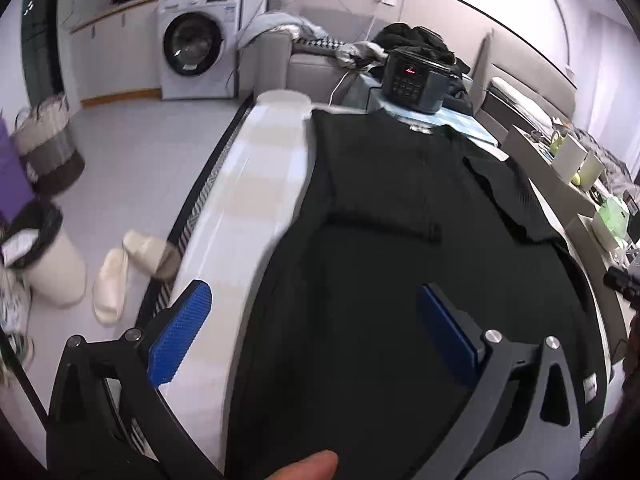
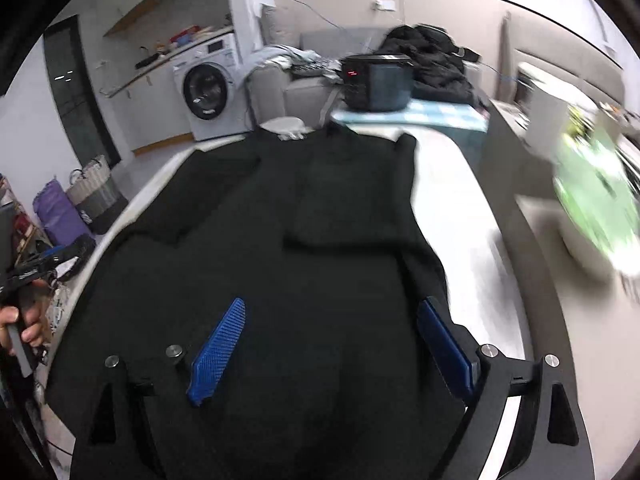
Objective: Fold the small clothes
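Both grippers point down at a slant over the black garment (image 1: 384, 240), which lies spread flat on a white table (image 1: 256, 184), sleeves folded in over the chest. Left gripper (image 1: 316, 332): jaws wide apart, nothing between the blue pads – left pad over bare table, right pad over cloth. A fingertip (image 1: 308, 468) shows at the bottom edge. Right gripper (image 2: 332, 348): jaws also wide, empty, both pads above the cloth near its lower right edge. In the right wrist view the person's left hand (image 2: 20, 324) grips the other tool's handle at far left.

Garment: dark knit w/ a fine ribbed texture, a small white tag at the neck – writing too small to read. Pads are ridged blue rubber on black angular fingers w/ silver bolts. Behind the table: black cooker (image 1: 416, 80) w/ red display digits (unreadable), white front-load washer (image 1: 200, 44), pale slippers (image 1: 132, 272) on the floor.
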The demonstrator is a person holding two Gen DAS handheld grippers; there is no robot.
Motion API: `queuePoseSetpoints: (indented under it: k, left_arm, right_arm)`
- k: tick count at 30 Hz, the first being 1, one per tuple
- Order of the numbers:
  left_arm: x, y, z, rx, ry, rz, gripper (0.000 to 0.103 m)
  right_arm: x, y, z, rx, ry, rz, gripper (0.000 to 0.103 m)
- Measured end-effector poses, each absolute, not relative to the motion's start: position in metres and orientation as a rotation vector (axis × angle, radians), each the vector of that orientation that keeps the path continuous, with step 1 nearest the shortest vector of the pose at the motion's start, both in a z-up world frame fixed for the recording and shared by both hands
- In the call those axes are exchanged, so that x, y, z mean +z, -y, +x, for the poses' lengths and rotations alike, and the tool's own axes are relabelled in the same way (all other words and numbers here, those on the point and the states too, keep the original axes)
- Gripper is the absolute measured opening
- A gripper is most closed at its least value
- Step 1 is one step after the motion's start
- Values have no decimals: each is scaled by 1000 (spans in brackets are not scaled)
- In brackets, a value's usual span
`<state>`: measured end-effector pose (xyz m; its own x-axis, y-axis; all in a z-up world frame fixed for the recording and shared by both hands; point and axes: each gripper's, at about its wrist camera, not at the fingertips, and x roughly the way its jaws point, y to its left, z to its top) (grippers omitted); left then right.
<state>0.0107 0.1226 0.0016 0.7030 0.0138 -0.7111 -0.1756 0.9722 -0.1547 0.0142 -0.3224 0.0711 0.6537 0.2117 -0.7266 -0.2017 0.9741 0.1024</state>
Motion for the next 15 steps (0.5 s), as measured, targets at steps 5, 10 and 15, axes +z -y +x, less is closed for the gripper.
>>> queuePoseSetpoints:
  k: [5, 10, 15]
  left_arm:
    - [-25, -91, -20, 63, -847, -191, 101]
    - [-33, -55, -46, 0, -849, -90, 101]
    - [-45, -57, -83, 18, -900, -112, 101]
  right_arm:
    - [43, 302, -21, 250, -859, -77, 76]
    - [17, 265, -33, 345, -884, -149, 76]
    - [-5, 272, -56, 304, -926, -224, 76]
